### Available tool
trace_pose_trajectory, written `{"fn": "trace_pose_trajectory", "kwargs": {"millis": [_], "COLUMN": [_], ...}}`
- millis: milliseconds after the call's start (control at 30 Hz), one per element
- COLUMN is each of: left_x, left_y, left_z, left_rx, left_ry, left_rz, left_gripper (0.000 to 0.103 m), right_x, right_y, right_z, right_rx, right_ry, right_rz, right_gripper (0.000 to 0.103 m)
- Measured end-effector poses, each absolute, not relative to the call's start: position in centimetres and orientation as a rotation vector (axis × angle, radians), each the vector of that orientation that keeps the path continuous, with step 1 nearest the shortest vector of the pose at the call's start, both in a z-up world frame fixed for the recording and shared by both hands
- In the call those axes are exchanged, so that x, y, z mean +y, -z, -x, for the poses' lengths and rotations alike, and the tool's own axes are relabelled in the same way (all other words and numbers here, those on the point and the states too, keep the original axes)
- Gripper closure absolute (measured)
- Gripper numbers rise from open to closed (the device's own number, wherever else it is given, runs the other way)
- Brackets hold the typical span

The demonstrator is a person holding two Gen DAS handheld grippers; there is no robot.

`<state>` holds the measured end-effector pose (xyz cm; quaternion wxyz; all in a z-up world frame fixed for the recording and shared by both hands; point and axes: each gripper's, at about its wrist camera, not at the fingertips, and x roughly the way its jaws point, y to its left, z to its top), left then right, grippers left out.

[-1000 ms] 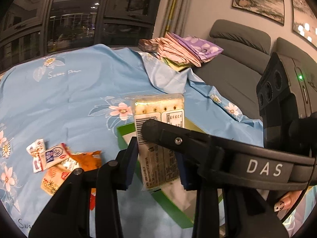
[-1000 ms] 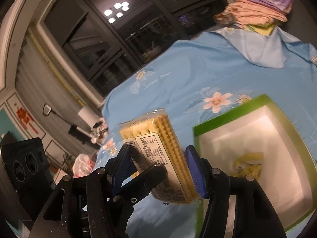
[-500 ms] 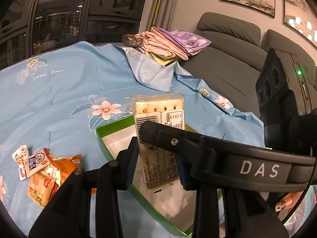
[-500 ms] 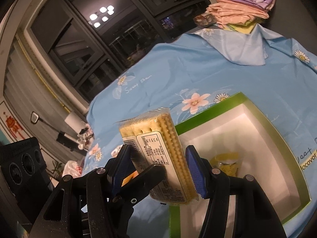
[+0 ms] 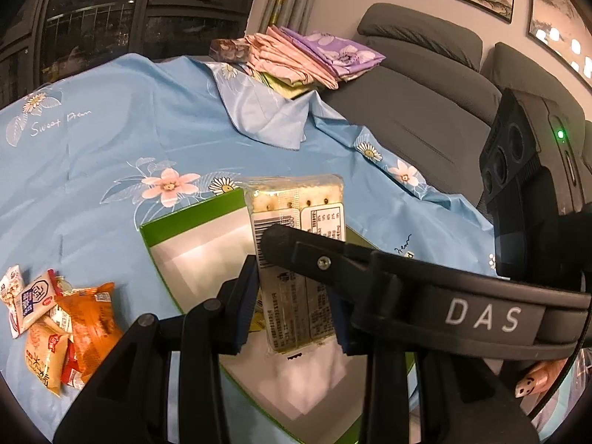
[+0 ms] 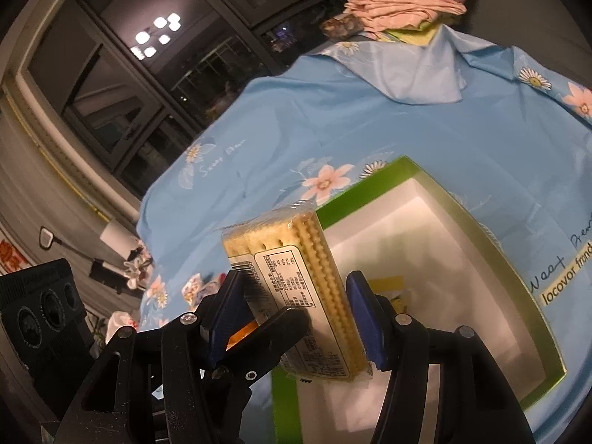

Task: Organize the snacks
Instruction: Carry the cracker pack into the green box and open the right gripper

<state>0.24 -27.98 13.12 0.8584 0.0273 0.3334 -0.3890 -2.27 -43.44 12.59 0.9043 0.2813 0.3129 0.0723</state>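
A clear-wrapped cracker pack [image 5: 296, 259] hangs above an open white box with a green rim [image 5: 192, 218]. My left gripper [image 5: 292, 314] is shut on the pack's lower half, blue pads on both sides. My right gripper [image 6: 296, 322] is shut on the same cracker pack [image 6: 296, 281] across its wider sides. One finger [image 5: 370, 281] of the right gripper crosses the left wrist view, and a left finger [image 6: 273, 336] crosses the right wrist view. A yellow packet [image 6: 388, 285] lies inside the box [image 6: 499, 259]. Loose snack packets [image 5: 85, 318] lie in a pile left of the box.
A light blue flowered cloth [image 5: 111, 140] covers the surface. Folded pink and purple fabrics [image 5: 314, 55] are stacked at its far edge. A grey sofa [image 5: 425, 85] stands behind on the right. Dark windows [image 6: 148, 92] fill the background. A painted fingernail [image 5: 532, 384] shows at lower right.
Both grippers have carried the cracker pack down and over the green-rimmed box, which now fills more of both views. Neither grip has changed.
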Motion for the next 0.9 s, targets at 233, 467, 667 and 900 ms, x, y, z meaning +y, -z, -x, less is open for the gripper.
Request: {"fn": "trace_pose_trajectory", "kwargs": {"millis": [233,467,667,900], "left_x": [-28.9,-29.7,-30.3,-30.9], "left_y": [-11.9,-10.7,-10.0,-9.4], "left_z": [-1.0,-1.6,-2.0,-2.4], "left_rx": [0.744,0.789,0.823,0.865], "left_ry": [0.831,0.845,0.848,0.858], "left_rz": [-0.058,-0.05,-0.049,-0.051], "left_gripper": [0.069,0.069,0.069,0.069], "right_x": [-44.1,-44.5,-44.7,-45.2], "right_y": [-11.7,-10.9,-10.3,-9.7], "right_z": [1.8,1.3,1.1,0.9], "right_rx": [0.688,0.728,0.761,0.783], "right_ry": [-0.105,-0.063,-0.031,-0.012], "right_rz": [-0.588,-0.586,-0.575,-0.587], "right_gripper": [0.042,0.042,0.042,0.042]}}
